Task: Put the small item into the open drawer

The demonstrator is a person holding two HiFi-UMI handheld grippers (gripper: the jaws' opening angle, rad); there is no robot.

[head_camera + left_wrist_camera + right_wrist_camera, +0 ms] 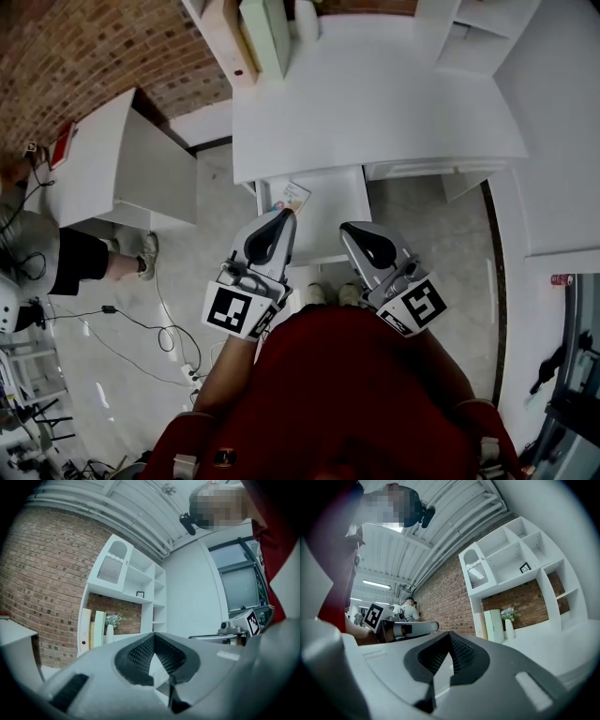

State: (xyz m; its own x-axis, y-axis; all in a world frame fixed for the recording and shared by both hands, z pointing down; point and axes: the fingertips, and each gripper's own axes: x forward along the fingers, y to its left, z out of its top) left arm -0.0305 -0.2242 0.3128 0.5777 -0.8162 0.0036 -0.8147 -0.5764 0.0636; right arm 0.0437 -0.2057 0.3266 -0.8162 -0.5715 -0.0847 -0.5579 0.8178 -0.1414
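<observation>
Under the white desk (375, 103) the open drawer (333, 211) is pulled out toward me. A small colourful item (292, 196) lies in its far left corner. My left gripper (285, 217) is held just short of that item, its tips over the drawer's left side. Its jaws are shut with nothing between them, as the left gripper view (153, 637) also shows. My right gripper (348, 229) hangs over the drawer's near right edge. Its pads meet and hold nothing in the right gripper view (450, 634).
Upright books and a vase (267, 33) stand at the desk's back under a white shelf unit (511, 559). A white side table (103, 159) stands at the left. Beside it a person (56, 253) sits, and cables (141, 328) trail over the floor.
</observation>
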